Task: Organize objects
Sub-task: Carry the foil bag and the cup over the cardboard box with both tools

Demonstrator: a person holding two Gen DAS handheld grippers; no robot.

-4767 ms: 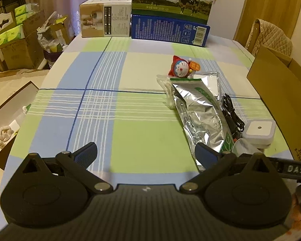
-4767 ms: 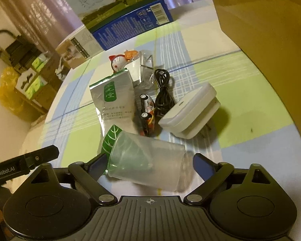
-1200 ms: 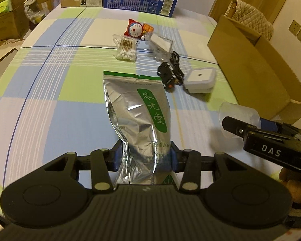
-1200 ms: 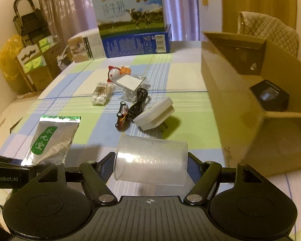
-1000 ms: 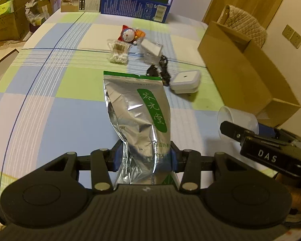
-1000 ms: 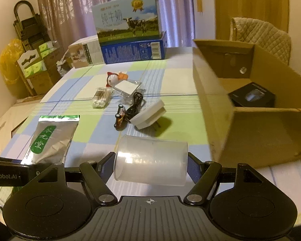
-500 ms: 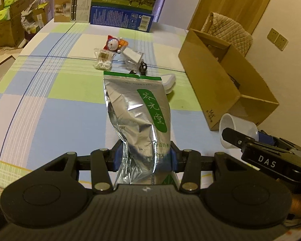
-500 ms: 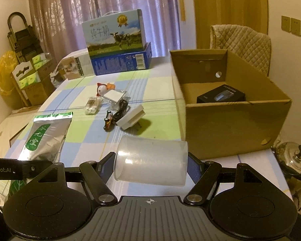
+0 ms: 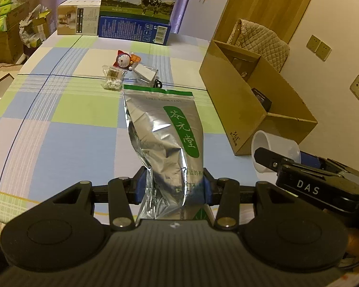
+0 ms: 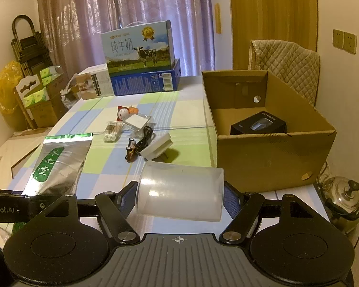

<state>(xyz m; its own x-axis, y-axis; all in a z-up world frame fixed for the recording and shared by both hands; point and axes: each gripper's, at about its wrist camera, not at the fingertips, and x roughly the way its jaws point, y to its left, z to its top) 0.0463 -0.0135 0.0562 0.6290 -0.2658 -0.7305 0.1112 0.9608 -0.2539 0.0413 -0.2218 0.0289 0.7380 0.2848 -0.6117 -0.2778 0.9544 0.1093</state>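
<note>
Between left claw (image 9: pixel 172 186) pads: foil pouch (image 9: pixel 162 138) "LING YUAN TANG"; milk box (image 10: pixel 138 47) "PURE MILK"

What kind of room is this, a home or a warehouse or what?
Most likely a lived-in home, probably a dining room: a table under a checked tablecloth, a chair with a quilted cover and curtains behind. Milk cartons and a cardboard box suggest household sorting.

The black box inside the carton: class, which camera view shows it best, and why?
The right wrist view: it looks down into the carton, showing the black box's top and front. In the left wrist view, only a dark sliver shows past the carton's wall.
</note>
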